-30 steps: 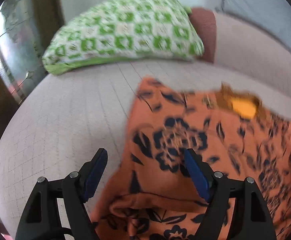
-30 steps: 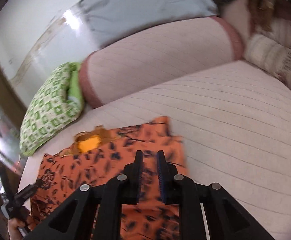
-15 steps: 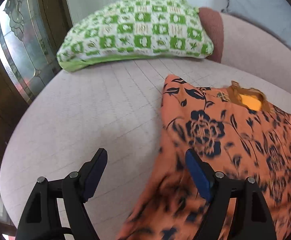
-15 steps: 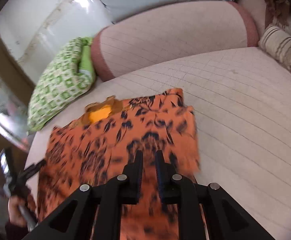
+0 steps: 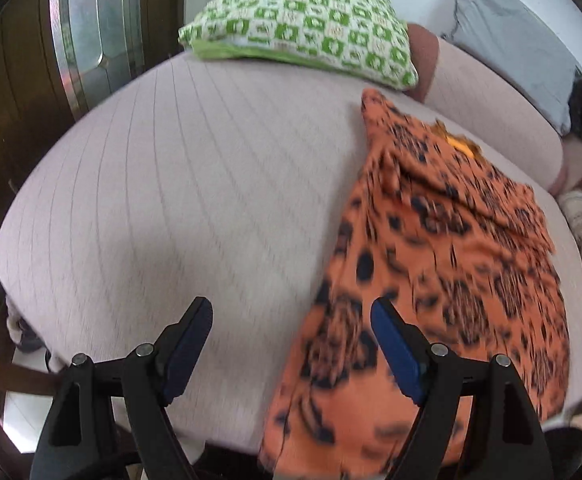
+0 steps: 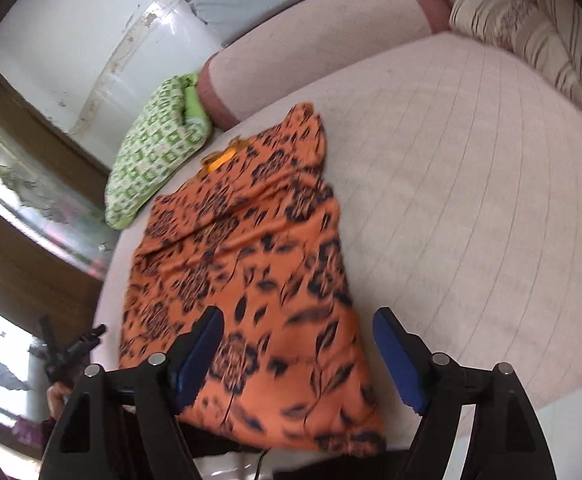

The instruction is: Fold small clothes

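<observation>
An orange garment with a dark floral print (image 5: 443, 272) lies spread flat on the pale pink bed (image 5: 179, 200), its yellow neck label (image 5: 461, 145) at the far end and its hem hanging over the near edge. It also shows in the right wrist view (image 6: 247, 264). My left gripper (image 5: 291, 344) is open and empty above the bed's near edge, left of the garment's side. My right gripper (image 6: 299, 356) is open and empty above the garment's near hem. The left gripper shows small at the far left of the right wrist view (image 6: 71, 348).
A green and white checked pillow (image 5: 307, 36) lies at the head of the bed, against a pink bolster (image 6: 315, 52) and a grey pillow (image 5: 519, 44). A striped cushion (image 6: 531, 28) lies at the right. A wooden door with glass (image 5: 87, 40) stands on the left.
My right gripper has opened and let go of the garment. Both grippers have drawn back toward the near edge of the bed. The garment now lies spread out lengthwise.
</observation>
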Available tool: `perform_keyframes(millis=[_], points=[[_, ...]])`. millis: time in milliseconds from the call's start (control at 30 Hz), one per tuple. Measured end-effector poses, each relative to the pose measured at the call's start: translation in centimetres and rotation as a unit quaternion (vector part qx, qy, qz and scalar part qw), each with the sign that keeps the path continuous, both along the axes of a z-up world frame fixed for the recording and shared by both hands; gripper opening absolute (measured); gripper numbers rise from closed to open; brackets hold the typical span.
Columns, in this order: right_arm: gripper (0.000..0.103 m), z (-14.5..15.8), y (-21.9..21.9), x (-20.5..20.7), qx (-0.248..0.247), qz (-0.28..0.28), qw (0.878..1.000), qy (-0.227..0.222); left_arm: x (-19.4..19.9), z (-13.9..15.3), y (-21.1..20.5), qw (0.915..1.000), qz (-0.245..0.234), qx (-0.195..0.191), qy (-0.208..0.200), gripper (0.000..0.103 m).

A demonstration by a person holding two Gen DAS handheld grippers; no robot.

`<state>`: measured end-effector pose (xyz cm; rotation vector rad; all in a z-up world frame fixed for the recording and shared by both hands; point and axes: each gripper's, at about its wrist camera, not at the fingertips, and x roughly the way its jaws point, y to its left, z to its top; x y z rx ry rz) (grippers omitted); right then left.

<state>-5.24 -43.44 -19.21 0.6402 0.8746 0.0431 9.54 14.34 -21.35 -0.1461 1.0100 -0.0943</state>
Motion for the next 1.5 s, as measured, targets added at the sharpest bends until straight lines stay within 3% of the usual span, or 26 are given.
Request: perform_keyframes(millis=[67,133,167,200,267,367,400,433,500,667,700,767,800,867,967,1067,1133,1167,1200,1267,1333,1400,1433,1467,1500], points=[[0.075,-1.1,0.2,-0.8,0.013,0.007,1.000,0.008,-0.7,-0.2,0.5,0.9998,-0.002,-0.014,0.013,0.082],[0.064,-2.3,0.3,-1.2,0.022,0.015,0.999,0.019,-0.5,-0.4,1.0,0.9997,0.006,-0.010,0.021,0.082],[0.060,-2.9,0.3,-1.2,0.028,0.015,0.999,0.024,-0.4,-0.5,1.2,0.9996,0.007,-0.009,0.026,0.073],[0.053,-3.6,0.4,-1.2,0.033,0.014,0.999,0.032,-0.3,-0.6,1.5,0.9994,0.005,-0.009,0.032,0.049],[0.046,-4.7,0.3,-1.2,0.038,0.011,0.998,0.043,0.1,-1.2,1.6,0.9984,0.001,-0.011,0.055,0.025],[0.040,-6.3,0.2,-1.0,0.039,0.001,0.997,0.062,0.3,-1.5,1.7,0.9981,0.000,-0.022,0.057,0.025],[0.040,-6.7,0.0,-0.9,0.039,-0.003,0.997,0.066,0.3,-1.5,1.5,0.9981,-0.002,-0.024,0.056,0.031],[0.040,-7.0,-0.2,-0.9,0.040,-0.008,0.997,0.069,0.5,-1.5,1.3,0.9982,-0.003,-0.029,0.053,0.039],[0.040,-7.5,-0.4,-0.9,0.049,-0.012,0.996,0.068,0.8,-1.6,0.9,0.9983,-0.002,-0.037,0.046,0.076],[0.041,-8.0,-0.5,-0.5,0.074,-0.016,0.995,0.065,1.5,-3.2,-0.9,0.9981,-0.028,-0.003,0.055,0.076],[0.042,-8.0,-0.5,-0.5,0.079,-0.015,0.995,0.065,1.6,-3.6,-1.3,0.9973,-0.035,0.005,0.064,0.065],[0.042,-8.0,-0.3,-0.5,0.087,-0.009,0.994,0.064,1.4,-3.9,-1.8,0.9963,-0.036,0.042,0.066,0.052],[0.042,-8.0,-0.1,-0.5,0.093,0.000,0.994,0.064,1.3,-3.9,-2.0,0.9962,-0.042,0.041,0.064,0.037],[0.042,-8.0,0.5,-0.4,0.095,0.015,0.993,0.066,0.7,-3.8,-2.7,0.9952,-0.067,0.031,0.065,0.019],[0.039,-7.9,1.3,-0.1,0.089,0.030,0.993,0.065,-0.3,-3.8,-3.3,0.9933,-0.091,0.036,0.062,0.014],[0.038,-7.8,2.1,0.2,0.086,0.049,0.993,0.066,-1.1,-3.8,-3.0,0.9928,-0.105,0.015,0.056,0.015],[0.038,-7.8,2.3,0.3,0.080,0.056,0.993,0.068,-1.3,-3.8,-2.6,0.9927,-0.109,0.006,0.052,0.035],[0.038,-7.8,2.3,0.3,0.081,0.059,0.993,0.068,-1.4,-4.0,-2.4,0.9926,-0.107,0.003,0.058,0.065],[0.039,-7.8,2.1,0.3,0.081,0.059,0.993,0.068,-1.9,-4.1,-1.9,0.9930,-0.101,0.002,0.061,0.076],[0.040,-8.2,2.0,0.3,0.085,0.056,0.992,0.074,-2.5,-4.3,-1.2,0.9936,-0.091,-0.004,0.068,0.076],[0.040,-8.2,2.1,0.3,0.080,0.059,0.993,0.071,-2.9,-4.5,-1.1,0.9933,-0.094,-0.005,0.067,0.068],[0.037,-8.0,2.5,0.4,0.066,0.065,0.993,0.071,-3.1,-4.4,-1.4,0.9925,-0.104,0.021,0.060,0.031],[0.018,-7.8,2.9,0.5,0.047,0.069,0.994,0.073,-3.0,-4.2,-1.3,0.9916,-0.115,0.009,0.060,0.020],[0.007,-7.4,3.8,0.8,0.013,0.079,0.993,0.082,-2.9,-4.1,-1.2,0.9903,-0.121,-0.014,0.066,0.006],[0.008,-7.2,4.3,1.1,-0.007,0.083,0.993,0.087,-2.7,-4.0,-1.0,0.9891,-0.124,-0.033,0.073,0.006]])
